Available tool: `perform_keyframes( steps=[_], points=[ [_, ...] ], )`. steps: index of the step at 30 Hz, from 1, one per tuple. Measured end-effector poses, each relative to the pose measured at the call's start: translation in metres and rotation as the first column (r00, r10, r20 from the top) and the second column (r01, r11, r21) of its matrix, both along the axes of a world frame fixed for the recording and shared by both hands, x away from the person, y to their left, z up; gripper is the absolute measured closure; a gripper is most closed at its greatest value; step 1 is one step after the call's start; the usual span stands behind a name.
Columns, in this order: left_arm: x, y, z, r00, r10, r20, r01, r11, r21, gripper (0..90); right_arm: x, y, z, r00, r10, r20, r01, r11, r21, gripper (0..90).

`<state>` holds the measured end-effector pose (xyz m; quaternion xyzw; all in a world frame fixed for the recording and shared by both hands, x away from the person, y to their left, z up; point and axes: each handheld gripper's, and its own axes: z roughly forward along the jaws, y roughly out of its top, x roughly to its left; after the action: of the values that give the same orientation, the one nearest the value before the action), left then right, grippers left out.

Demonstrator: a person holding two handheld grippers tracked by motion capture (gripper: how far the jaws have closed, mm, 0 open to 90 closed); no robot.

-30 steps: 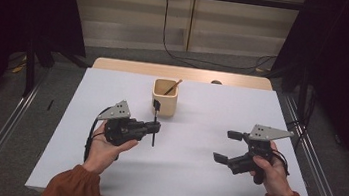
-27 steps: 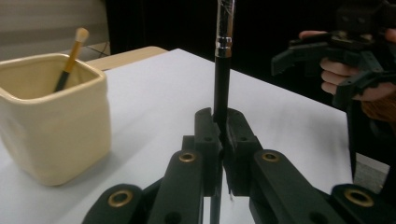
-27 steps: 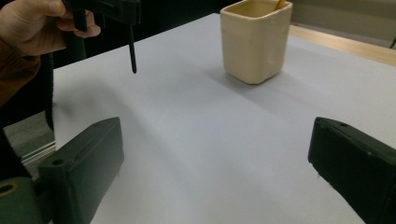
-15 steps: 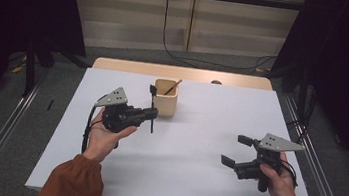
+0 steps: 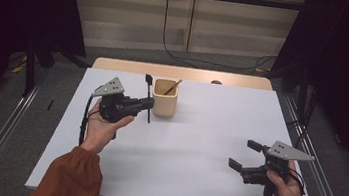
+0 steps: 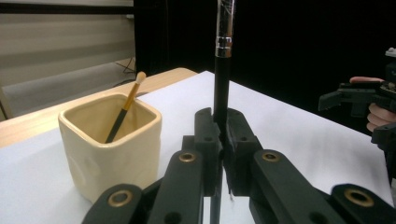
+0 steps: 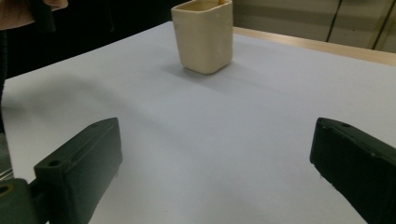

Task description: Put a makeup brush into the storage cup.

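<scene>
Roughly halfway, judging by how things lie. Already done: picking up the black brush (image 5: 148, 97), now pinched by its handle between the fully closed jaws of the left gripper (image 5: 149, 104) and standing nearly upright, bristle end up, with the silver ferrule (image 6: 223, 46) well above the pads in the left gripper view. Held just beside the cream cup (image 5: 164, 99), to its left in the high view, lifted clear of the white table cover (image 5: 196, 151) and not yet over the rim. Already stowed in that cup: one wooden-handled brush (image 5: 174, 86), leaning towards a back corner with its pale tip poking out. Left to do, most likely: carrying the black brush over the opening, lowering the handle end inside, then letting go so as to leave it propped next to the other. Nothing in hand for the right gripper (image 5: 245, 154): jaws spread wide, gripping nothing, low over the near right part of the table and well apart from the cup. No further loose brushes lying on the cover, so probably the last one to put away.
</scene>
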<state>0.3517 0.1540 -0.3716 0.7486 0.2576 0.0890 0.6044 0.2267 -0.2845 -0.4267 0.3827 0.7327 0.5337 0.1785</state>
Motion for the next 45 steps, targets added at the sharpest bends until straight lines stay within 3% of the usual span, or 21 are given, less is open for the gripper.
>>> perform_keyframes(
  steps=[8, 15, 24, 30, 38, 45],
  points=[
    [0.011, -0.002, 0.005, 0.9998, 0.021, 0.004, -0.021, 0.9998, -0.005, 85.7, -0.01, -0.011, -0.008, 0.9959, -0.084, 0.035, 0.083, 0.9963, 0.022, 0.7],
    [0.021, -0.005, 0.011, 0.9992, 0.033, 0.02, -0.033, 0.9995, -0.001, 85.7, -0.012, -0.015, -0.011, 0.991, -0.114, 0.07, 0.113, 0.9933, 0.027, 1.0],
    [0.032, -0.005, 0.017, 0.9984, 0.056, 0.01, -0.056, 0.9984, -0.007, 85.7, -0.014, -0.014, -0.017, 0.9924, -0.109, 0.057, 0.108, 0.994, 0.016, 1.6],
    [0.038, -0.005, 0.025, 0.9977, 0.062, 0.026, -0.062, 0.9979, -0.018, 85.7, -0.014, -0.014, -0.017, 0.9924, -0.109, 0.057, 0.108, 0.994, 0.017, 1.8],
    [0.037, -0.019, 0.041, 0.9966, 0.042, 0.07, -0.04, 0.9987, -0.03, 85.7, -0.013, -0.014, -0.017, 0.9926, -0.106, 0.059, 0.105, 0.9943, 0.019, 1.7],
    [0.052, -0.032, 0.044, 0.9965, 0.06, 0.058, -0.057, 0.9974, -0.043, 85.7, -0.013, -0.014, -0.017, 0.993, -0.103, 0.059, 0.102, 0.9946, 0.022, 1.7]
  ],
)
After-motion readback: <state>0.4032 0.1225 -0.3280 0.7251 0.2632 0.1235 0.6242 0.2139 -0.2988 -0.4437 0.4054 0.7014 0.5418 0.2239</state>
